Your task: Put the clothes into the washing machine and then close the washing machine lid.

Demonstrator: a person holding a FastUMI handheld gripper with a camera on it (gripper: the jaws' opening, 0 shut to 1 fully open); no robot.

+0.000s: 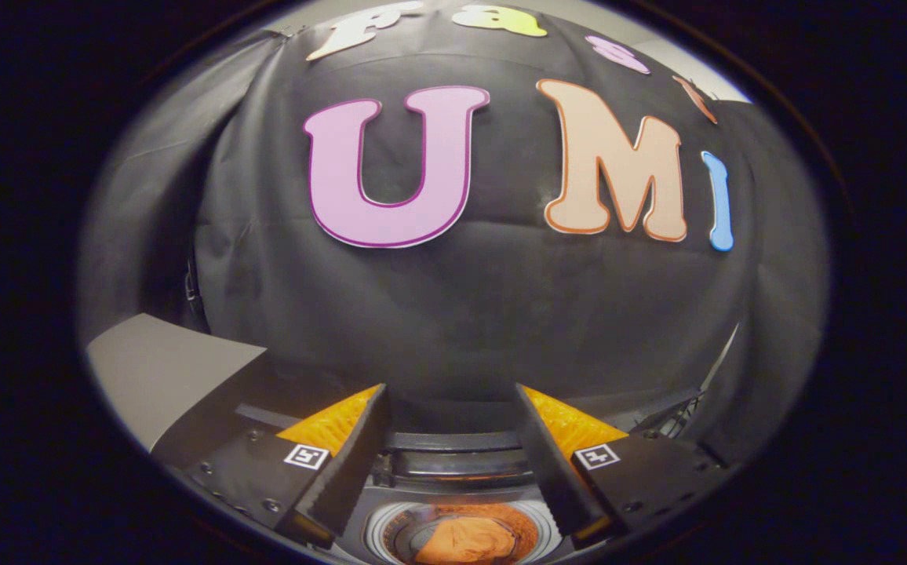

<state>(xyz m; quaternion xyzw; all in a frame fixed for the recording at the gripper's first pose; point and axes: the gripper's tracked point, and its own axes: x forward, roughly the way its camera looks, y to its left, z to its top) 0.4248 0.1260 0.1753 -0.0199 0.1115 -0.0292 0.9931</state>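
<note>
Below, gripper (451, 412) spread empty, clothes (465, 541) in washing machine (453, 479)

No readable text or labels

One washing machine (453, 471), one orange garment (465, 541) in its drum, one tongs (451, 400) spread apart.

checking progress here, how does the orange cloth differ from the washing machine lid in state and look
The orange cloth lies crumpled down inside the round tub, below the open gripper; the washing machine lid stands raised behind the tub, not closed. The cloth is soft and orange; the lid is dark and rigid. Both lie between the fingers, untouched.
</note>
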